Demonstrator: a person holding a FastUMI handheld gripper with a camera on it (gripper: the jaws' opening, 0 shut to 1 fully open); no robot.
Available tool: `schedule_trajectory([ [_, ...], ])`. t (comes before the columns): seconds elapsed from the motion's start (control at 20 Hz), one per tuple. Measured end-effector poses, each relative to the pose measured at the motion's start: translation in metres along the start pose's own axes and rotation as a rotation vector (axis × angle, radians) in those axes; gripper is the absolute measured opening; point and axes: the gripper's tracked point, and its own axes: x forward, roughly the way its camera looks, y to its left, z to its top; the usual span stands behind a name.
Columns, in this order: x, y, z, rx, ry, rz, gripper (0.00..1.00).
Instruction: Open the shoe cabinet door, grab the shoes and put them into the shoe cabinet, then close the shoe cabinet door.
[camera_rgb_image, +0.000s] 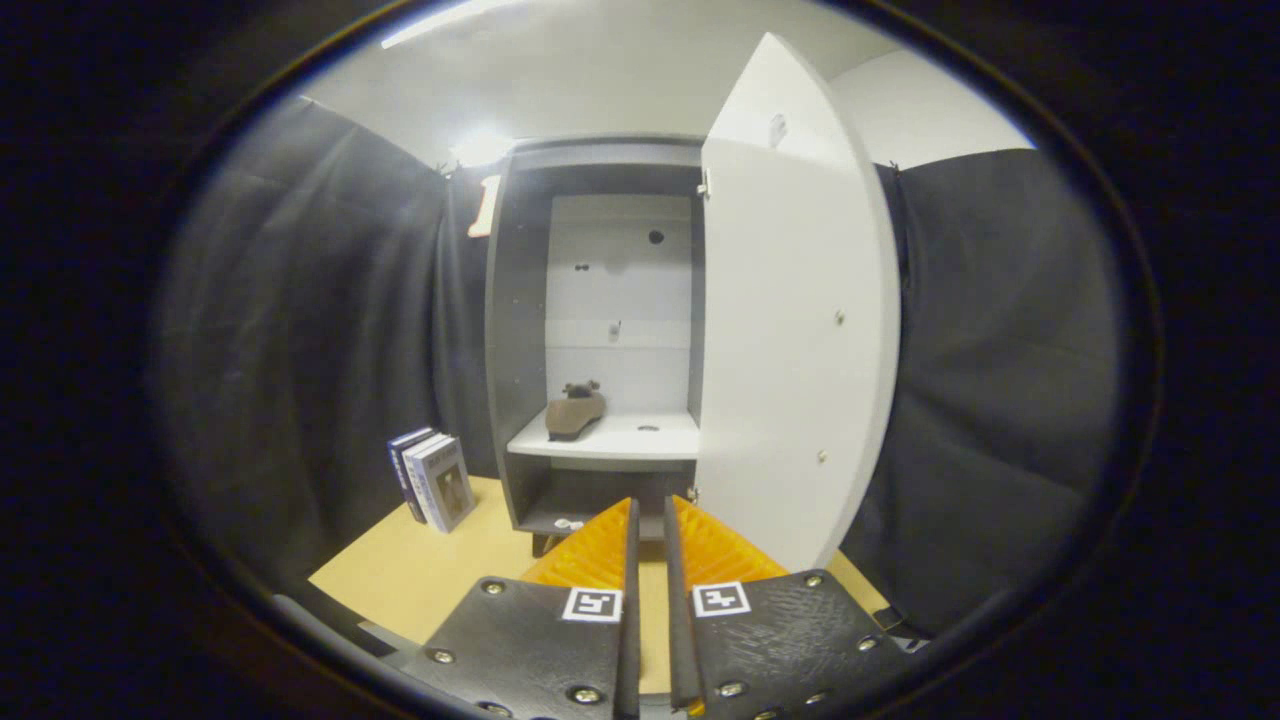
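- The gripper (648, 520) points straight at the shoe cabinet (520, 330), and its jaws are drawn nearly together with only a thin slit between them, holding nothing.
- The orange ribbed fingers (590, 555) end just short of the cabinet's bottom edge.
- The cabinet door (790, 320) is white and swung wide open on the right side of the cabinet, its lower corner close beside the right finger.
- Inside, a brown shoe (574, 412) sits on the left part of the white shelf (640, 440), toe turned toward the cabinet's left wall.
- Below the shelf is a darker lower compartment; a small pale object lies there, too small to identify.
- The cabinet stands on a light wooden counter (450, 570).
- A few books (432, 478) stand upright on the counter, left of the cabinet and near the black curtain.
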Motion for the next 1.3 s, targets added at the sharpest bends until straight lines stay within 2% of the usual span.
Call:
schedule_trajectory([
  [0.05, 0.003, 0.012, -0.013, 0.016, 0.017, 0.000, 0.12],
  [0.15, 0.011, 0.032, -0.045, 0.052, 0.068, 0.003, 0.22],
  [0.2, 0.017, 0.042, -0.065, 0.069, 0.099, 0.013, 0.24],
  [0.4, 0.040, 0.064, -0.144, 0.091, 0.209, 0.040, 0.24],
  [0.55, 0.061, 0.065, -0.206, 0.064, 0.279, 0.047, 0.24],
  [0.9, 0.100, 0.063, -0.338, 0.095, 0.438, 0.113, 0.25],
  [1.3, 0.131, 0.063, -0.384, 0.038, 0.551, 0.147, 0.25],
])
